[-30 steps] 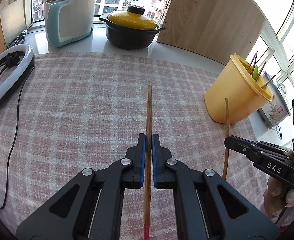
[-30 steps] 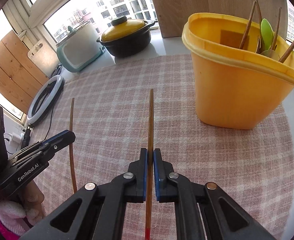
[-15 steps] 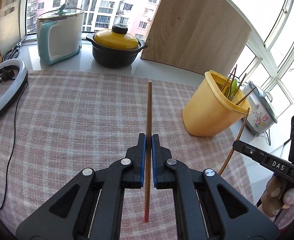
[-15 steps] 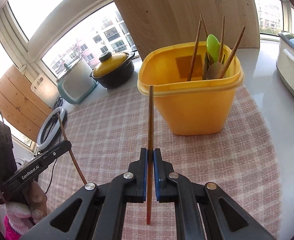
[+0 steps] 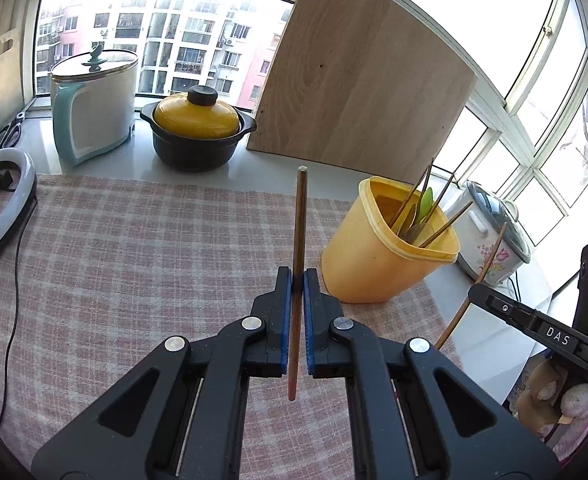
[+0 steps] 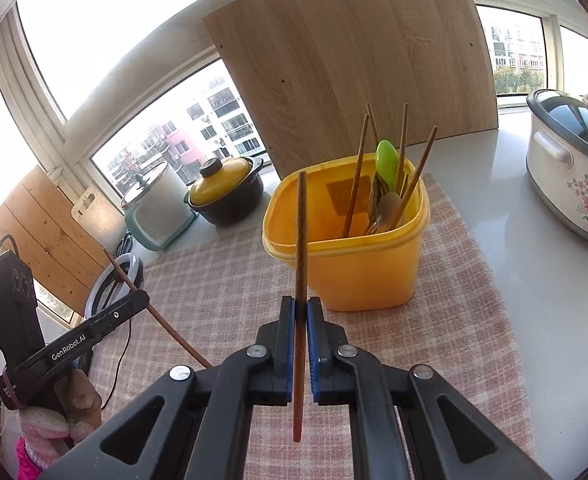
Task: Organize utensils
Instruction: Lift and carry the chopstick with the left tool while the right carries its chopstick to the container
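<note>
My left gripper (image 5: 298,276) is shut on a brown chopstick (image 5: 300,216) that points away from me, held above the checked cloth. My right gripper (image 6: 301,304) is shut on a second brown chopstick (image 6: 301,232), its far tip level with the near rim of the yellow utensil bin (image 6: 358,264). The bin holds several chopsticks and a green spoon (image 6: 387,160). In the left wrist view the bin (image 5: 378,264) stands to the right, with the right gripper (image 5: 534,320) and its chopstick (image 5: 482,276) beyond it. The left gripper (image 6: 93,328) shows at the left of the right wrist view.
A pink checked cloth (image 5: 133,248) covers the table. A white kettle (image 5: 93,104) and a yellow-lidded black pot (image 5: 197,128) stand at the back. A wooden board (image 5: 358,92) leans behind the bin. A ring light (image 5: 1,208) lies left; a floral cooker (image 6: 574,180) stands right.
Both grippers have risen and tilted up with their chopsticks. The right gripper has moved closer to the yellow bin, which now sits straight ahead of it.
</note>
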`<move>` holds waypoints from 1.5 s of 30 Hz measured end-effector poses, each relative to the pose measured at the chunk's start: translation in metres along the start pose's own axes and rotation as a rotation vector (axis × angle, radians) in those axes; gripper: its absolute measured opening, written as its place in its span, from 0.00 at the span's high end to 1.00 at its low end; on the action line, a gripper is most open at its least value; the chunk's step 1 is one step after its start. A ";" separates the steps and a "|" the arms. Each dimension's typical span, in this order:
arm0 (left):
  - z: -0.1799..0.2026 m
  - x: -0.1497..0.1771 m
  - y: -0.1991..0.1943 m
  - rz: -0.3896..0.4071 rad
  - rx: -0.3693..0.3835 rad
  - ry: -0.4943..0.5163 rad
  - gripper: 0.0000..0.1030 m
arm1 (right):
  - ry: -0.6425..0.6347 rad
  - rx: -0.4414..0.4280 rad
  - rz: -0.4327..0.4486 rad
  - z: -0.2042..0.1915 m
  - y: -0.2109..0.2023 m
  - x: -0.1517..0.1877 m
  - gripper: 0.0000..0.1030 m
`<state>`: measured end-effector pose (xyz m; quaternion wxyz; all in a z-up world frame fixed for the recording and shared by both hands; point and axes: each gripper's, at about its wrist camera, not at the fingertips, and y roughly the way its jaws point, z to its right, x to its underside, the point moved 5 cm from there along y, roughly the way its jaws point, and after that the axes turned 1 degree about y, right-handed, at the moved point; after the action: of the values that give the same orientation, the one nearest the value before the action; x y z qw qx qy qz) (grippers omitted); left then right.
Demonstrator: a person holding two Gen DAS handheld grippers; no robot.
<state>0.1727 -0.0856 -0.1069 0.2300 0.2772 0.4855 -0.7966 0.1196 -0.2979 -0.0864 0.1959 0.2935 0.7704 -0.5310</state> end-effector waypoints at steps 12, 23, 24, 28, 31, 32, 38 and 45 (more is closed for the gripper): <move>0.028 -0.028 -0.011 0.053 0.047 0.038 0.97 | 0.027 -0.029 0.087 0.009 -0.031 -0.033 0.97; 0.059 -0.064 -0.022 0.136 0.069 0.089 0.97 | 0.010 -0.054 0.177 0.010 -0.057 -0.075 0.97; 0.061 -0.067 -0.022 0.142 0.072 0.092 0.97 | 0.009 -0.056 0.184 0.010 -0.058 -0.078 0.97; 0.069 -0.078 -0.022 0.163 0.079 0.101 0.97 | 0.001 -0.057 0.207 0.009 -0.060 -0.091 0.97; 0.074 -0.084 -0.020 0.172 0.088 0.103 0.97 | -0.004 -0.057 0.223 0.009 -0.060 -0.100 0.97; 0.075 -0.086 -0.019 0.174 0.089 0.103 0.97 | -0.003 -0.055 0.227 0.010 -0.060 -0.103 0.97; 0.083 -0.097 -0.013 0.187 0.105 0.099 0.97 | 0.008 -0.055 0.248 0.017 -0.059 -0.117 0.97; 0.090 -0.110 -0.007 0.193 0.121 0.100 0.97 | 0.024 -0.050 0.280 0.023 -0.058 -0.134 0.97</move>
<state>0.2303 -0.1535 0.0047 0.2638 0.3755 0.4185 -0.7837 0.1816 -0.3675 0.0279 0.2662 0.3992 0.7373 -0.4755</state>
